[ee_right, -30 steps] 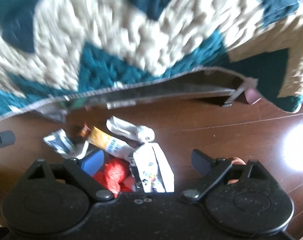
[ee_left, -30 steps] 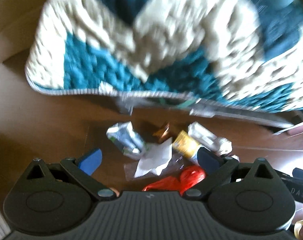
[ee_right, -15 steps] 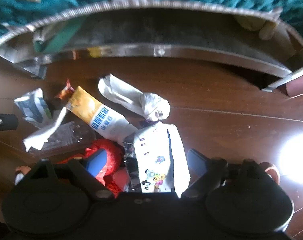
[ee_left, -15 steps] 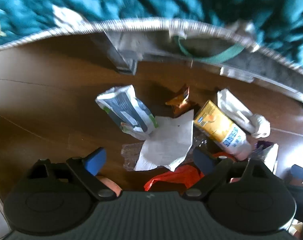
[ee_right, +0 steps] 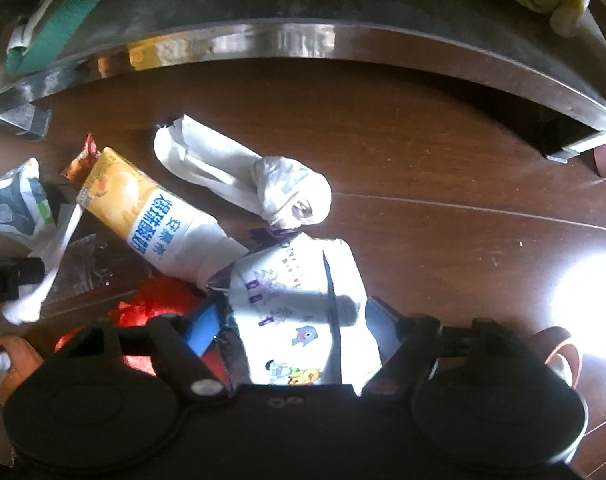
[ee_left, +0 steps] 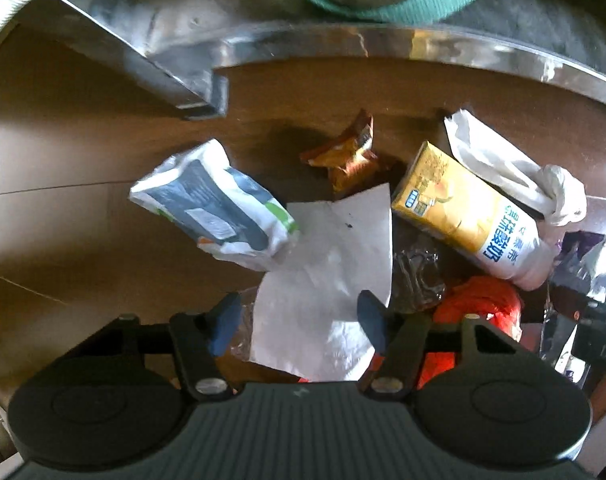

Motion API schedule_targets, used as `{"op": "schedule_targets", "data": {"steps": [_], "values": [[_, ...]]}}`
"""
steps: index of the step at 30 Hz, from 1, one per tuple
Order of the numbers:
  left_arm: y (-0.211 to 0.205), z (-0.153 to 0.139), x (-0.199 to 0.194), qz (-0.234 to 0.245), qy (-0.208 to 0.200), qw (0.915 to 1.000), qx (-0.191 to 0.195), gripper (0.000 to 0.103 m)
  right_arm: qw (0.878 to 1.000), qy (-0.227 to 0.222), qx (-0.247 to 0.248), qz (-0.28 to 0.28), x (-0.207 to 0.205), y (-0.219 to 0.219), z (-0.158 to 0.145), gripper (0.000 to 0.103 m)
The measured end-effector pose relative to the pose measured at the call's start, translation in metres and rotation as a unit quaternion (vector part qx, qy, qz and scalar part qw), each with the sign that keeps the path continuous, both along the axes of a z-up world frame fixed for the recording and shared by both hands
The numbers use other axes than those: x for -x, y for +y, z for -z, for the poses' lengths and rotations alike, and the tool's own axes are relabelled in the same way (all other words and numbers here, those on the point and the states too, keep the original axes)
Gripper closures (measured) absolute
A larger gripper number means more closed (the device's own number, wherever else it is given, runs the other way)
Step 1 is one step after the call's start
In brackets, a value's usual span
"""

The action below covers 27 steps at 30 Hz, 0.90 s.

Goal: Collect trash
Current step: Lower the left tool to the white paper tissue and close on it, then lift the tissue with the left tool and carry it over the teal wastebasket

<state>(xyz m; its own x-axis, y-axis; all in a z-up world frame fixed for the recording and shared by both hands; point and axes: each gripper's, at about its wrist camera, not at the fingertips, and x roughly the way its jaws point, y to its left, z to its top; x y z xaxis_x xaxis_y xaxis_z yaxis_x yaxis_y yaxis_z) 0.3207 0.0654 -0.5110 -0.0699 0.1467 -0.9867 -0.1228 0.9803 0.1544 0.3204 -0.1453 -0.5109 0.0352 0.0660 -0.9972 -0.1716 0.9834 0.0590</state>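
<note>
Litter lies in a heap on the dark wooden floor. My left gripper (ee_left: 299, 322) points down over a white sheet of paper (ee_left: 327, 272). Its jaws are closing with the paper between them; the left pad still stands clear of the paper's edge. My right gripper (ee_right: 295, 326) hangs over a white printed wrapper (ee_right: 299, 280), and its jaws are closing at the wrapper's two sides. Around them lie a yellow and white drink carton (ee_left: 463, 220), a knotted white bag (ee_right: 243, 176), a grey and green pack (ee_left: 215, 212), an orange snack wrapper (ee_left: 347, 152) and a red plastic bag (ee_right: 155, 300).
A shiny metal furniture frame (ee_left: 343, 44) with a leg (ee_left: 163, 72) curves just behind the heap, a green strap (ee_left: 383, 0) hanging under it. Sun glare (ee_right: 583, 300) whitens the floor on the right. A person's finger (ee_right: 11, 360) shows at the left edge.
Both grippers have dropped close to the litter, so the quilt has slid out of view above. Both pairs of jaws have narrowed, the left around the paper, the right around the printed wrapper.
</note>
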Motion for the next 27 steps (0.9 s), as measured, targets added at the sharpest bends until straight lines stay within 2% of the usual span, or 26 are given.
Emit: {"op": "schedule_targets", "data": {"steps": [2, 4, 5, 9, 13, 21, 27], "values": [[-0.003, 0.005, 0.0, 0.003, 0.004, 1.0, 0.004, 0.052, 1.0, 0.0, 0.002, 0.0, -0.001, -0.001, 0.003, 0.033], [-0.004, 0.01, 0.0, 0.004, 0.006, 0.9999, 0.008, 0.066, 1.0, 0.001, 0.006, 0.005, -0.002, -0.002, 0.006, 0.039], [-0.003, 0.011, 0.0, 0.004, 0.006, 0.9999, 0.011, 0.067, 1.0, 0.003, 0.008, 0.01, -0.003, -0.003, 0.007, 0.044], [-0.003, 0.014, 0.002, -0.002, 0.008, 0.9998, 0.02, 0.086, 1.0, 0.007, 0.006, 0.028, -0.004, -0.009, 0.01, 0.051], [0.0, 0.015, 0.001, -0.008, 0.005, 0.9996, 0.026, 0.097, 1.0, 0.006, 0.006, 0.029, -0.004, -0.01, 0.009, 0.064], [0.004, 0.0, 0.009, -0.025, 0.003, 0.999, 0.038, 0.101, 1.0, -0.002, 0.024, 0.019, -0.001, -0.01, -0.009, 0.076], [0.002, -0.029, 0.017, -0.017, -0.006, 0.9994, 0.031, 0.101, 0.999, -0.017, 0.024, 0.012, -0.006, -0.013, -0.036, 0.083]]}}
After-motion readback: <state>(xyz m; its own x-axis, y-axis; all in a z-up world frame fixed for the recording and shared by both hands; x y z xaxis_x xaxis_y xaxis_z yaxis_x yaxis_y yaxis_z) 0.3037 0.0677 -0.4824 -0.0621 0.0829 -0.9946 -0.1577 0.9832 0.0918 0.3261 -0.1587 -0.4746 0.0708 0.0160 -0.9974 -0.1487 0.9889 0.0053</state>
